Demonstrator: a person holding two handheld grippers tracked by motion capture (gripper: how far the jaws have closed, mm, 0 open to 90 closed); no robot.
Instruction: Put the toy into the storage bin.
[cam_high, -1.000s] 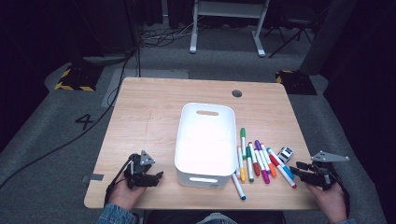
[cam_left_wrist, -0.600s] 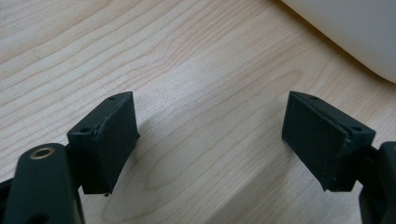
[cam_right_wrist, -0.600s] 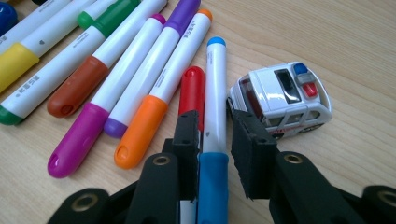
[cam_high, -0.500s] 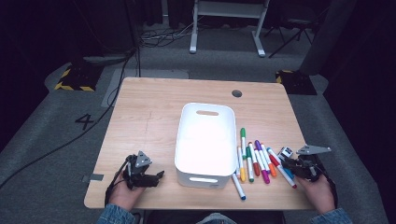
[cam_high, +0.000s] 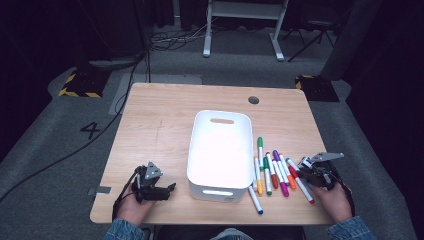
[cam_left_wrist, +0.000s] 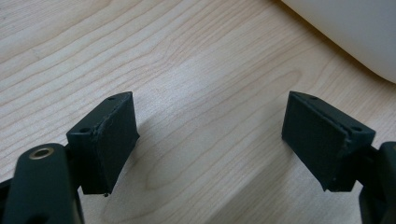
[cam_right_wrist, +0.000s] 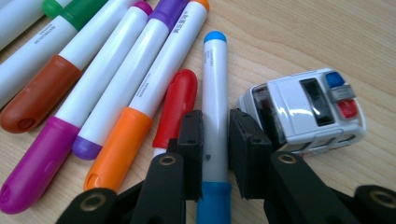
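Several coloured markers (cam_high: 272, 172) lie in a loose row on the wooden table, right of a white bin (cam_high: 194, 150). My right gripper (cam_right_wrist: 215, 140) is low over the row's right end, shut on a white marker with blue ends (cam_right_wrist: 215, 93) that still lies on the table. A red-capped marker (cam_right_wrist: 175, 107) touches it on the left. In the high view the right gripper (cam_high: 302, 166) sits at the table's front right. My left gripper (cam_left_wrist: 210, 135) rests near the front left (cam_high: 170, 189); its jaws have just been opening and stand open over bare wood, with nothing between them.
A small white toy police car (cam_right_wrist: 303, 109) stands just right of the held marker, close to my right jaw. The bin's rounded corner (cam_left_wrist: 345, 28) lies ahead and to the right of my left gripper. The table's (cam_high: 160, 120) far half is bare wood.
My right hand has moved left from the table's edge to the markers, and its jaws have closed on the blue marker. The left hand has stayed in place.
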